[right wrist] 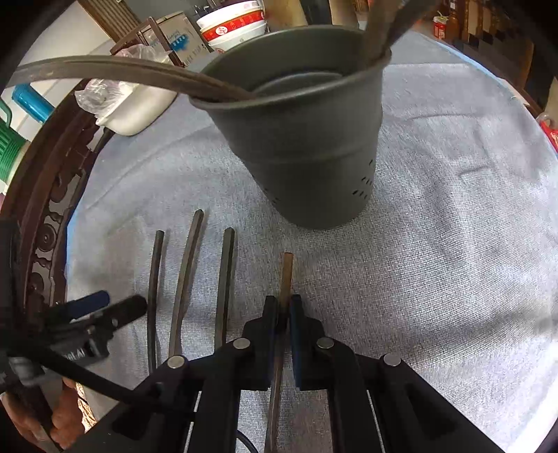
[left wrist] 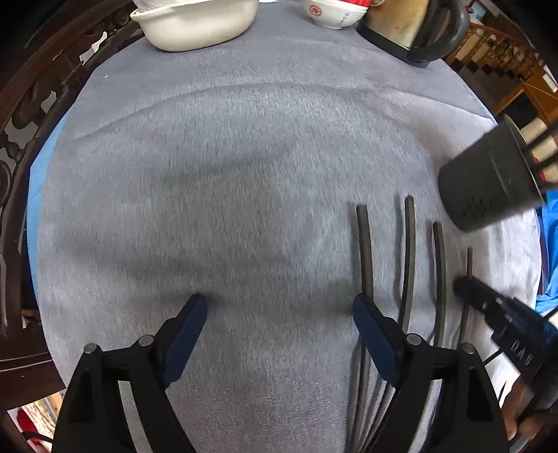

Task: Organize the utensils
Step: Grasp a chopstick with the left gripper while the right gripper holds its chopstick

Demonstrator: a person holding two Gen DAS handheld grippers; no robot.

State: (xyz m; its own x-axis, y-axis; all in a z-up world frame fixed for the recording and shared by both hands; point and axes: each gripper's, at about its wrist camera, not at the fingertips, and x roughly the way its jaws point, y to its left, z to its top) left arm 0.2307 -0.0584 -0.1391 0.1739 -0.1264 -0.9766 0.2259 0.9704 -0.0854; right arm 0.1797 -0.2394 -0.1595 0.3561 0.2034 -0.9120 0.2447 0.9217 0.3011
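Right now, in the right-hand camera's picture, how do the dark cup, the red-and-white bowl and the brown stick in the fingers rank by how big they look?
1. Dark cup, by far the largest.
2. Red-and-white bowl. It sits farther back, so it may really be bigger than it looks.
3. Brown stick, long but very thin, gripped by the right fingers.

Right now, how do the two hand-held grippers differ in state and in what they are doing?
The right hand-held gripper is shut on a brown chopstick; the left hand-held gripper stands wide open with nothing between its fingers. The right sits nearest the dark utensil cup; the left hangs over bare grey cloth beside the three dark chopsticks. Both point steeply down at the table.
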